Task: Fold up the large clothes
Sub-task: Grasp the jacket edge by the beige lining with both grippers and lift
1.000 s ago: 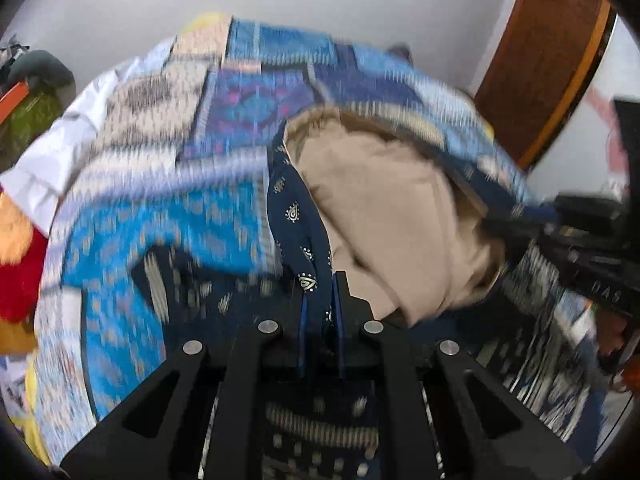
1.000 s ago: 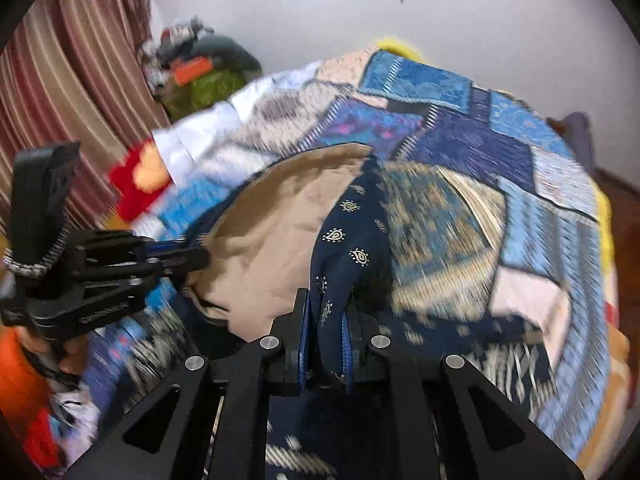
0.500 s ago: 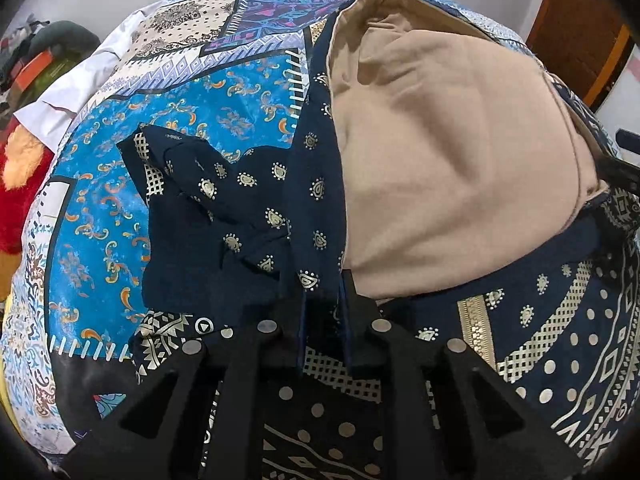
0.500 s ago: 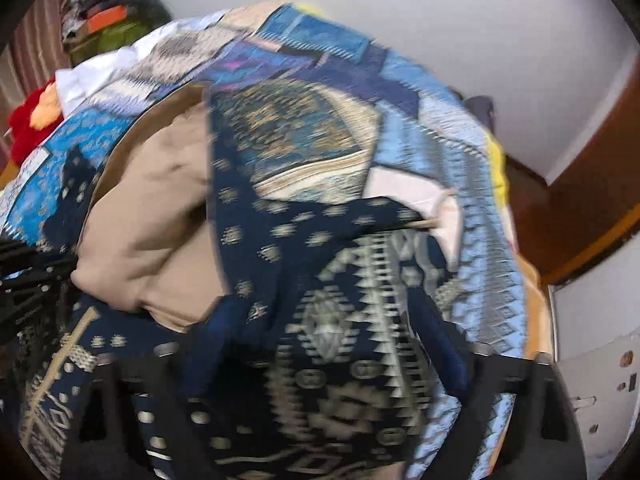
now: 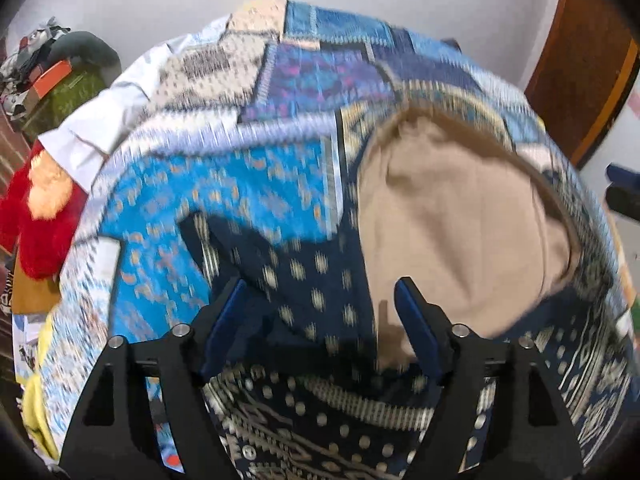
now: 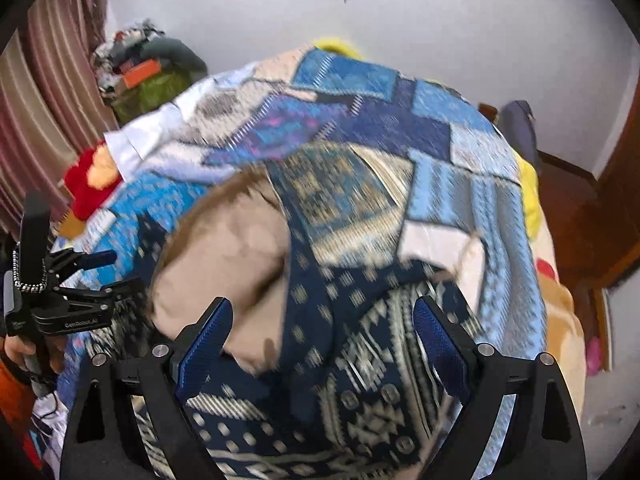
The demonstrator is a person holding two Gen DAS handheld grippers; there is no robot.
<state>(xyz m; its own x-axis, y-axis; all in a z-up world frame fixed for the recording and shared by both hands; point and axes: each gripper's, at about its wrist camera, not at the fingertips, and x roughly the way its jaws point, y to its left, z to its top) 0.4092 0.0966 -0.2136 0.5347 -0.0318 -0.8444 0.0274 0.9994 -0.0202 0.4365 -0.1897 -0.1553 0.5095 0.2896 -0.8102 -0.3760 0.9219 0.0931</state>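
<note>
A large navy garment with gold print and a tan lining lies on the patchwork bedspread. Its upper part is folded over, so the lining faces up. My left gripper hovers above the navy fabric with its jaws opening and nothing pressed between the blue pads. My right gripper stands open over the patterned navy cloth, holding nothing. In the right wrist view the left gripper shows at the left edge, held by a hand.
A red and orange plush toy and a white cloth lie at the bed's left side. Piled clothes and a green bag stand by the striped curtain. A wooden door is at the right.
Both grippers have let go of the navy garment's edge and opened wide. The folded part with the tan lining now lies on the bed, and both grippers have drawn back from it.
</note>
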